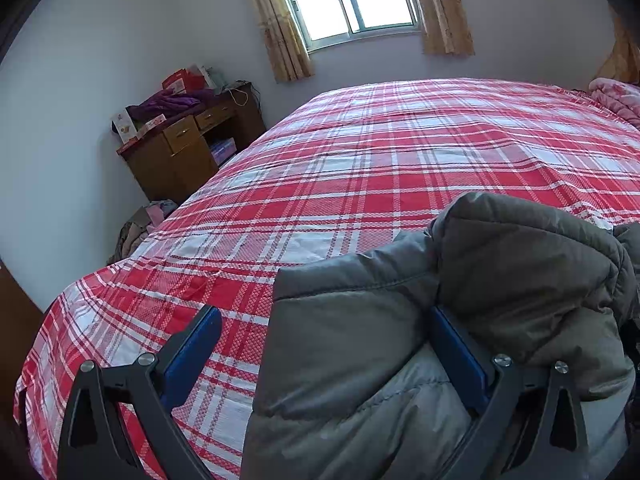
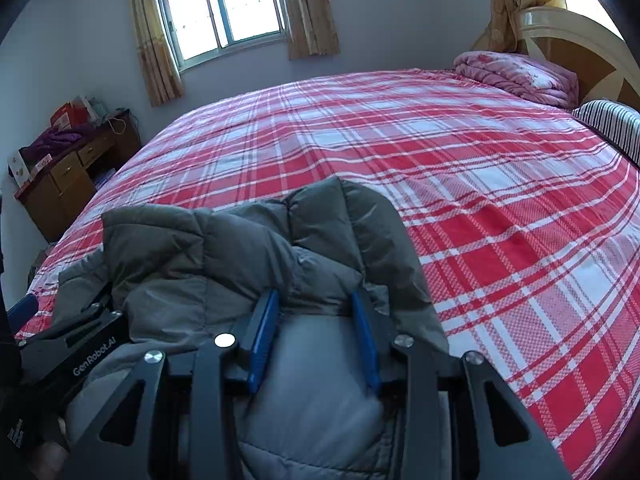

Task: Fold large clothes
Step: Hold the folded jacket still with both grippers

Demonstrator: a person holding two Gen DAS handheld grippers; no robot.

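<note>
On the red plaid bedspread (image 2: 500,208), my spread left gripper (image 1: 326,322) and right gripper (image 2: 316,304) straddle the bunched grey quilted puffer jacket (image 2: 248,248), ungripped; next, pinch and spread it flat.

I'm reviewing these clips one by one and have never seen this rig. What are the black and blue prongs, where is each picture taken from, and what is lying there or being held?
There is no robot here: a person holds a two-finger gripper in each hand, each with a fisheye camera looking along its fingers. One picture is from the left gripper, the other from the right gripper; the black prongs with blue pads are their fingers.

On the bed's red and white plaid sheet lies a grey-green quilted puffer jacket, bunched up. The left gripper is wide open, one finger tucked into a jacket fold. The right gripper's fingers straddle a puffy part of the jacket; whether they are squeezing it is unclear. A folded pink blanket sits near the headboard.
</note>
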